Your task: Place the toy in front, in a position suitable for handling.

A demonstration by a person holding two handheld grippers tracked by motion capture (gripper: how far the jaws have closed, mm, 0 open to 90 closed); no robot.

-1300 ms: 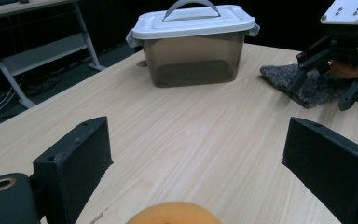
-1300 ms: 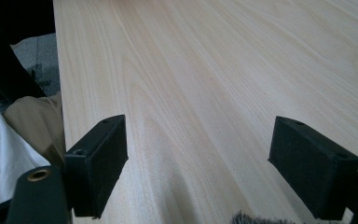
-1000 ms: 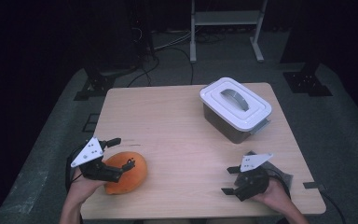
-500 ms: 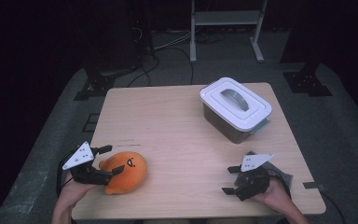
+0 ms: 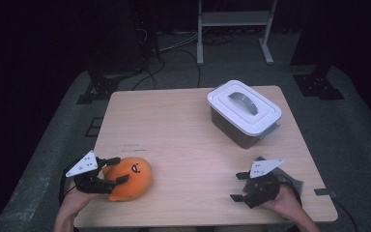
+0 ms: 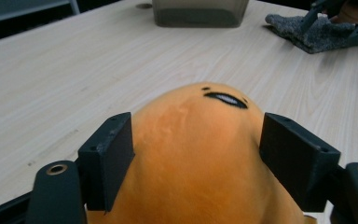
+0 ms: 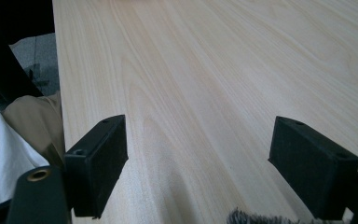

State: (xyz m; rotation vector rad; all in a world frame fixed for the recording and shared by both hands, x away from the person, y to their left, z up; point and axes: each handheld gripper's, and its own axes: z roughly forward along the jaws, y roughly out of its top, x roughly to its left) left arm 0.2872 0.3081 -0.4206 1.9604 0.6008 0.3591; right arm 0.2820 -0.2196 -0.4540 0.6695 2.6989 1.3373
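1. The orange plush toy (image 5: 128,178) lies on the wooden table (image 5: 183,140), at the near left corner, close to the person's edge.
2. Its long axis runs roughly left to right across the table in the high view, slightly skewed. The face end, with small dark markings, points right and a little away from the person; the blunt rear end points towards the left gripper.
3. The left gripper (image 5: 107,173) straddles that rear end. In the left gripper view both pads (image 6: 107,163) lie against the toy's flanks. The jaws have just been closing, with the toy between them; they are partly closed and pressing on the plush.
4. The toy rests on the tabletop; whether any part is lifted cannot be told.
5. The right gripper (image 5: 241,187) sits at the near right of the table, well apart from the toy. Its jaws stand wide apart with bare wood between them.
6. A grey cloth (image 5: 290,180) lies just beside the right gripper, under the hand.
7. A lidded white container (image 5: 244,112) stands at the far right, well apart from both grippers.
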